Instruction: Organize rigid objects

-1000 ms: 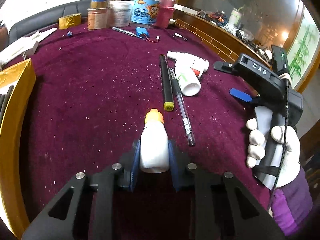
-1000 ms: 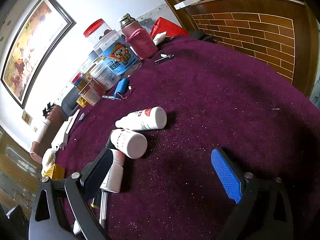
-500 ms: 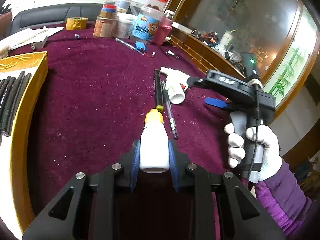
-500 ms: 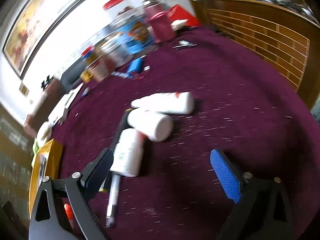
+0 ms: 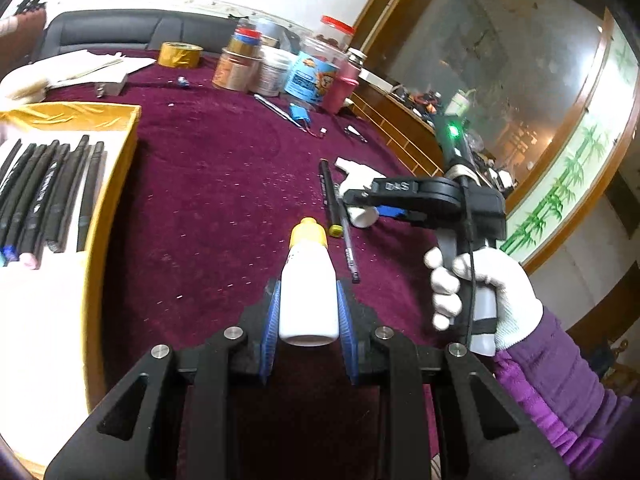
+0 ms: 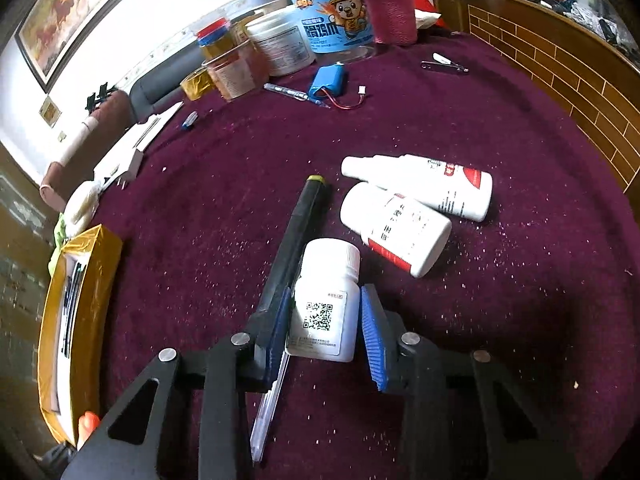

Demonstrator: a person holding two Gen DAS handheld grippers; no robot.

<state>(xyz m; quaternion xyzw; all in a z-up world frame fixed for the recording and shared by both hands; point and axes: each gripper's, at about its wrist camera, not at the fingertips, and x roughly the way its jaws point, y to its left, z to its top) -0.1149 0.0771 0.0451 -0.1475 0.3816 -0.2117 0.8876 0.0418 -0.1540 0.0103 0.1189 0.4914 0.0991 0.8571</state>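
You are closing your right gripper (image 6: pixel 326 320) around the white pill bottle (image 6: pixel 326 300) lying on the maroon cloth (image 6: pixel 520 320); its pads are flanking the labelled body, beside the black marker (image 6: pixel 296 228). Your left gripper (image 5: pixel 308 316) is clamping a yellow-capped bottle (image 5: pixel 307 280). Next, judge both as needing lifting toward the gold box (image 5: pixel 116 184).

Four white plastic bottles show: one yellow-capped bottle (image 5: pixel 307 280), one QR-labelled pill bottle (image 6: pixel 326 300), two red-banded bottles (image 6: pixel 394 228) lying on the cloth; one black marker (image 6: pixel 298 224), one clear pen (image 6: pixel 268 404). Seven black pens (image 5: pixel 48 192) fill the gold box (image 5: pixel 116 184).
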